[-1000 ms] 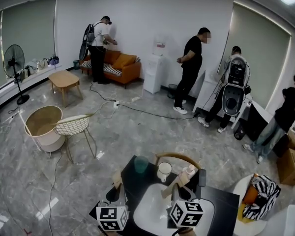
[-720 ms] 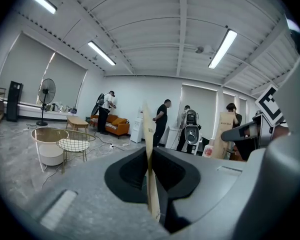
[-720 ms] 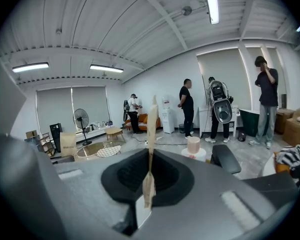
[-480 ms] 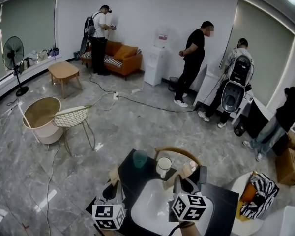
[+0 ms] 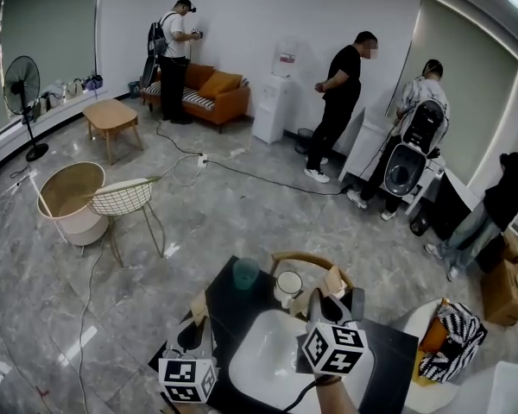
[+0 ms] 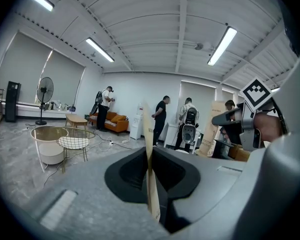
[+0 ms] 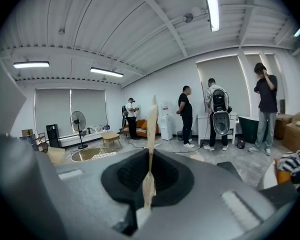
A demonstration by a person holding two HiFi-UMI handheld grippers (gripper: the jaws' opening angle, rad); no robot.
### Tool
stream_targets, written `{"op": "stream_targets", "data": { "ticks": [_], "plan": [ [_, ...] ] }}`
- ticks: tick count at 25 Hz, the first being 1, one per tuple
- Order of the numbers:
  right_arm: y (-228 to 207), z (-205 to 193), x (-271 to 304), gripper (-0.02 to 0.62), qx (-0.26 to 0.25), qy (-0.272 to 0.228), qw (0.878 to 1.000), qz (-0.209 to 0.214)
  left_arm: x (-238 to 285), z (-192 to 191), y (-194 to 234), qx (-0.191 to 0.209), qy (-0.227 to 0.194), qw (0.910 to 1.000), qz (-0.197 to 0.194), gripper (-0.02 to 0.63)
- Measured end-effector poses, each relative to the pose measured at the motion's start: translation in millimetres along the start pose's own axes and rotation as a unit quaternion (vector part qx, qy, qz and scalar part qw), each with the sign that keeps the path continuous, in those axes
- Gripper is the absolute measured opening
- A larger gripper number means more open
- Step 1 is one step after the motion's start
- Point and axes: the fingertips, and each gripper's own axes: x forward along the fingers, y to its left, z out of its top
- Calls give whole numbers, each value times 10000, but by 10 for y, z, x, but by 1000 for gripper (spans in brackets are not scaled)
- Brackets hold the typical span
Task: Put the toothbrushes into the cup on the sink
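Each gripper holds a flat tan toothbrush pack, seen edge-on between its jaws. My left gripper [image 5: 200, 324] [image 6: 151, 156] is shut on one pack [image 5: 199, 307] [image 6: 149, 134] over the black counter's left side. Over the far rim of the white sink [image 5: 263, 365], my right gripper [image 5: 326, 304] [image 7: 149, 169] is shut on the other pack [image 5: 333, 281] [image 7: 151, 129]. A teal cup [image 5: 245, 273] and a white mug [image 5: 287, 286] stand on the counter beyond the sink, between the two grippers. In the left gripper view the right gripper [image 6: 240, 124] shows with its pack [image 6: 208, 134].
A wooden chair back [image 5: 306, 261] curves just behind the counter. A striped bag [image 5: 453, 339] lies on a white seat at the right. A wire chair [image 5: 125, 210] and round basket [image 5: 69, 205] stand at the left, with a cable across the floor. Several people stand along the far wall.
My right gripper has moved away from me across the sink, towards the mug, with its pack. The left gripper has stayed in place. The head view has shifted slightly.
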Motion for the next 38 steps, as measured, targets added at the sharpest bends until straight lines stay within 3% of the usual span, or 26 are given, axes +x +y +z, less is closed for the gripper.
{"op": "stream_targets", "data": {
  "ticks": [25,38],
  "plan": [
    [-40,133,555,8,-121,-228,9995,-163,132,42,264,-148,-48,9995,267,32],
    [-45,35,839,8,-421,-237,9987,-157,155,-10,373,-249,-23,9985,490,32]
  ]
}}
